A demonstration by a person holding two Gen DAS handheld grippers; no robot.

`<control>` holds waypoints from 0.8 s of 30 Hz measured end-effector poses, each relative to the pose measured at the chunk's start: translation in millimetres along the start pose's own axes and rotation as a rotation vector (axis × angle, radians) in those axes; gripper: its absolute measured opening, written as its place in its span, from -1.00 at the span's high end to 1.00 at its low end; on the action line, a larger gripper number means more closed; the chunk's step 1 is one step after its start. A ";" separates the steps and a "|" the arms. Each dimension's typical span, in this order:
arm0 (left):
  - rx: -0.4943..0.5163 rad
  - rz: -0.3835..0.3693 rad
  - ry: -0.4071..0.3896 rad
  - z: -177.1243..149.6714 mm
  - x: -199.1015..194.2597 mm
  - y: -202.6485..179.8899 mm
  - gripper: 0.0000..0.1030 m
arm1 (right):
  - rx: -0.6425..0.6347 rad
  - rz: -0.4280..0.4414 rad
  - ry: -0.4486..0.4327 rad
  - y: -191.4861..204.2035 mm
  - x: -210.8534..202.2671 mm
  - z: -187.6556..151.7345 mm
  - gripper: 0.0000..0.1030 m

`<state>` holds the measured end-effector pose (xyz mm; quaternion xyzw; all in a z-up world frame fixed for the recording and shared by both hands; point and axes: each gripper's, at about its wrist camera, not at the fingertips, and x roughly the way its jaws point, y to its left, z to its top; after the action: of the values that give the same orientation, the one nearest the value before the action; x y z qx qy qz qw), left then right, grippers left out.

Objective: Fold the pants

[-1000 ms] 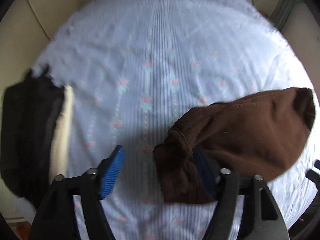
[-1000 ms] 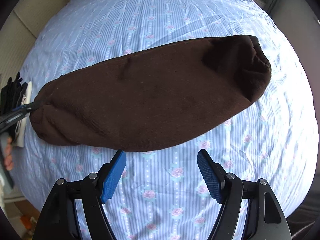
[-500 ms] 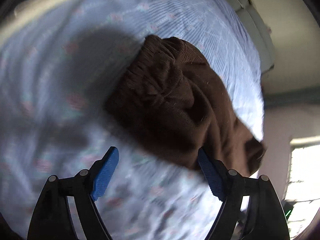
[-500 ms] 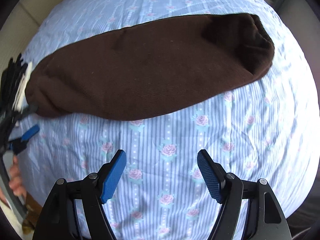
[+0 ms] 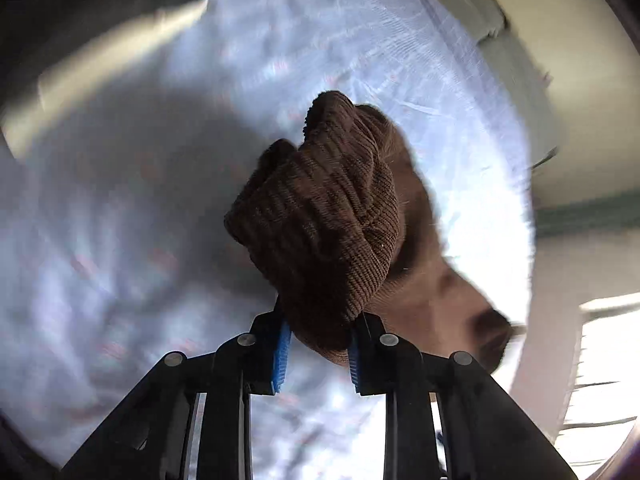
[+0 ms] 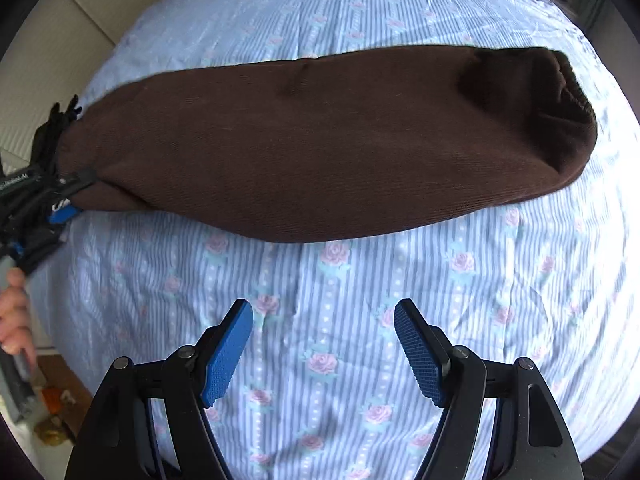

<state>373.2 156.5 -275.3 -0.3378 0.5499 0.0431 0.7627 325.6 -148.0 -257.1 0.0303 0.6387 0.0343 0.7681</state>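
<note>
Brown ribbed pants [image 6: 320, 144] lie folded lengthwise across the striped floral bedsheet [image 6: 360, 320], waistband at the right. My left gripper [image 5: 316, 344] is shut on the bunched leg end of the pants [image 5: 324, 220]; it also shows at the left edge of the right wrist view [image 6: 64, 196]. My right gripper [image 6: 322, 344] is open and empty, hovering over the sheet in front of the pants.
The bed's cream frame [image 6: 100, 4] runs along the left and far sides. Dark folded clothes [image 6: 56, 120] lie at the bed's left edge behind the left gripper. A wall and window [image 5: 600, 340] show on the right in the left wrist view.
My left gripper let go of the leg end, turned, and has closed on it again from another angle. The right gripper stayed open and drifted slightly.
</note>
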 end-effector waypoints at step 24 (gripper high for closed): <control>0.061 0.088 0.025 38.5 16.9 -18.7 0.51 | -0.100 0.268 -0.075 14.8 5.5 50.8 0.00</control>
<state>419.2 158.7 -274.7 -0.2902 0.5746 0.0558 0.7632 376.4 -133.0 -251.9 0.0785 0.5973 0.1671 0.7805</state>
